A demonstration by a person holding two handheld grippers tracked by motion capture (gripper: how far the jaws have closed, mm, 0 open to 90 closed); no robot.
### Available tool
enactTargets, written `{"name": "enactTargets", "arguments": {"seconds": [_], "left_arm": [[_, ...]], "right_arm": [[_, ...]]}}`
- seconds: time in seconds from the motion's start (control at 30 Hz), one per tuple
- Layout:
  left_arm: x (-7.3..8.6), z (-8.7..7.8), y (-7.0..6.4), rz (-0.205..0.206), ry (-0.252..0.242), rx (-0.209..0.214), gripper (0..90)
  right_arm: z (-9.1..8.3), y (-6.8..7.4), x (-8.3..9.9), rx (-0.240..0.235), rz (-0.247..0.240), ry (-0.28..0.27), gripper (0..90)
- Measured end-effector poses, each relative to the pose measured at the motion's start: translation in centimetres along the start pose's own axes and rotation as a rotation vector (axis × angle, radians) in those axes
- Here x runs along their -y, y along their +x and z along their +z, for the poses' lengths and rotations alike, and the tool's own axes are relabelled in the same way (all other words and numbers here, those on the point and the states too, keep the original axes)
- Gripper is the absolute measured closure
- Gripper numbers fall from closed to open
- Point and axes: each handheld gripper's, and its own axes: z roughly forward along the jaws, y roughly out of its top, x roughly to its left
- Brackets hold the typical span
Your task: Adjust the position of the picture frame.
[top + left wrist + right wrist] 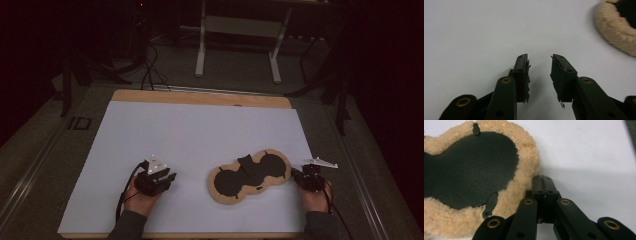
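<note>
White sheet (200,135) on wooden table (200,97), dim room, left tool (539,72) released, right tool (544,185) clenched beside fleece pad (524,157)

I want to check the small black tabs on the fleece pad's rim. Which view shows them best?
The right gripper view: two black tabs sit close and sharp on the fleece pad. The high view shows the whole pad, tabs tiny. The left gripper view catches just a fleece edge.

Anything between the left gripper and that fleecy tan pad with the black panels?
Nothing: in the high view only bare white paper sheet separates the left gripper from the tan fleece pad with black panels.
</note>
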Motion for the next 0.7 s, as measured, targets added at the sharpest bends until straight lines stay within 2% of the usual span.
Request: {"name": "enactTargets", "arguments": {"seconds": [0.13,0.27,0.33,0.43,0.7], "left_arm": [[-0.1,0.6,-0.8,0.029,0.017,0.02,70.5],[-0.2,0.8,-1.0,0.018,0.01,0.031,73.2],[-0.3,1.0,-1.1,0.014,0.007,0.046,75.5],[-0.5,1.3,-1.3,0.016,0.005,0.049,76.2],[-0.8,2.2,-1.8,0.032,0.011,0.052,76.8]], "right_arm": [[0.1,0.8,-0.1,-0.002,-0.014,0.006,90.0],[-0.5,0.7,0.3,-0.021,-0.001,0.012,90.0],[-1.1,1.0,0.7,-0.039,-0.02,0.026,90.0],[-1.3,1.3,0.9,-0.034,-0.036,0.037,90.0],[-1.1,1.6,1.0,-0.042,-0.033,0.043,90.0]]}}
